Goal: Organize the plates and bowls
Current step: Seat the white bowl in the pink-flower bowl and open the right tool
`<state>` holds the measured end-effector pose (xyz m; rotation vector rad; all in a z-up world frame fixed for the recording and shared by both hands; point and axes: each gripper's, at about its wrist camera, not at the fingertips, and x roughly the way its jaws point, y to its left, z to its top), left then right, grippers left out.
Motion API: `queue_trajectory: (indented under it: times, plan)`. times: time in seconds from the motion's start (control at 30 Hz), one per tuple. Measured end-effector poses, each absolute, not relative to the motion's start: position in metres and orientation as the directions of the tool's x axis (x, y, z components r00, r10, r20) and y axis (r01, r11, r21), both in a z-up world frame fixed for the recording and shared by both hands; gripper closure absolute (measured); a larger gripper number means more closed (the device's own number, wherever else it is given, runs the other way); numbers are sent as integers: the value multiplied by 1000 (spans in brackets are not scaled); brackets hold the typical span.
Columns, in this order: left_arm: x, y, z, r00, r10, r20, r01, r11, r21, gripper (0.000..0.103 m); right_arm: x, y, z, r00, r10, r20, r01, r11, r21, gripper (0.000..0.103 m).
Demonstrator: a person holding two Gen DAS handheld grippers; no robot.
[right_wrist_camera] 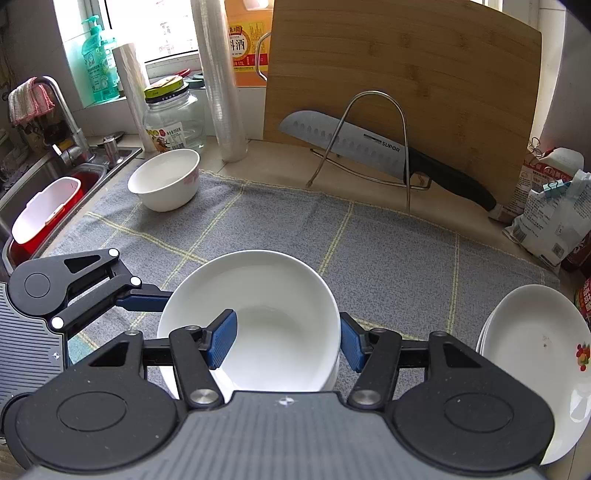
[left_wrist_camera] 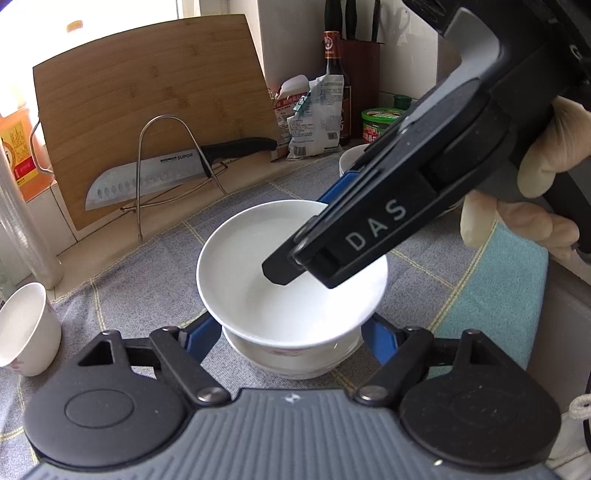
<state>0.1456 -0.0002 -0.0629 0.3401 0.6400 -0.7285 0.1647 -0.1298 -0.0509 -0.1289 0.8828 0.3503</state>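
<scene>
Right claw (right_wrist_camera: 288, 339) is clamped across the rim of a glossy white ceramic bowl (right_wrist_camera: 255, 317) nested atop another on the grey checked cloth (right_wrist_camera: 388, 251). Stiff, slick, breakable; the rim grip seems right.

Black hand-held gripper (right_wrist_camera: 288, 339), blue pads (right_wrist_camera: 221, 341), "DAS" lettering.

Daylight pours in from the window (right_wrist_camera: 162, 33) behind the counter (right_wrist_camera: 258, 155), blowing the panes out to white in both views. The white bowl (left_wrist_camera: 258, 280) loses its inner detail to glare. Shadows on the grey cloth (right_wrist_camera: 388, 251) are soft. Fisheye distortion bends the cutting board (left_wrist_camera: 147, 110), and dark vignetting rims the corners. Focus is sharp.
</scene>
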Motion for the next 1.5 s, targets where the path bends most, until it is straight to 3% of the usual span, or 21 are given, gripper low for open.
queue_trajectory:
  times: [0.8,1.07,1.2,1.33,1.5]
  plan:
    - [153,-1,-68,538,-507,-674,709,704,37,17,173,-139,-67,547,262,-795,-337,938,77,39]
    - [151,-3,-68,558,-498,-664,714,696,79,8,173,-138,-67,549,263,-793,-340,937,76,38]
    - [150,1,-66,554,-507,-661,717,693,69,8,172,-137,-65,558,256,-789,-338,939,65,19]
    - [147,11,-62,562,-516,-646,710,702,57,5,171,-138,-60,574,258,-777,-328,942,71,6]
    - [142,32,-54,597,-528,-605,687,725,45,3,167,-133,-53,619,234,-749,-291,955,58,3]
